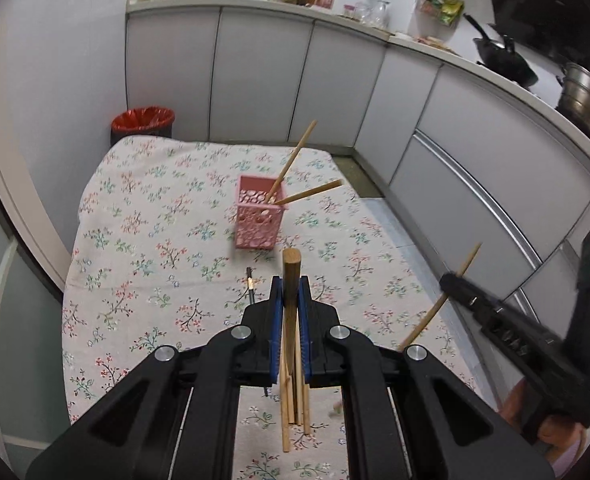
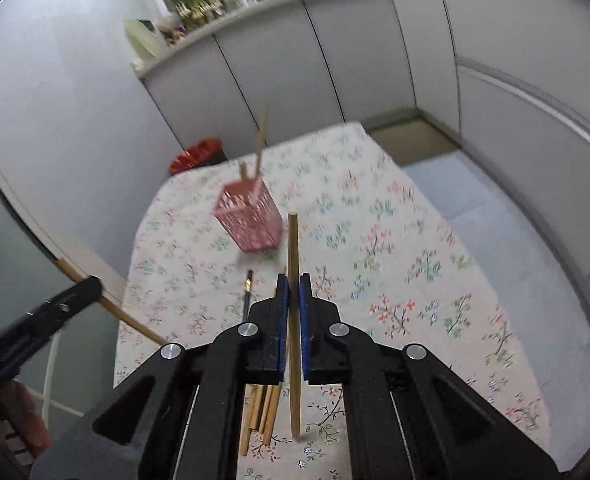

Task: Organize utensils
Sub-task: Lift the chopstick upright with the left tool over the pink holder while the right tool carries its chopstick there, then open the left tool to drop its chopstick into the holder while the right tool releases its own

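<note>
A pink lattice utensil holder stands on the floral tablecloth with two wooden chopsticks leaning out of it; it also shows in the right wrist view. My left gripper is shut on a wooden chopstick, held above the cloth. My right gripper is shut on another wooden chopstick. Several loose chopsticks lie in a bundle on the cloth below the grippers. A black chopstick lies left of them. The right gripper shows in the left wrist view.
A red-lined bin stands beyond the table's far left corner. Grey cabinet fronts curve around the back and right, with a wok and steel pot on the counter. The table's right edge drops to the floor.
</note>
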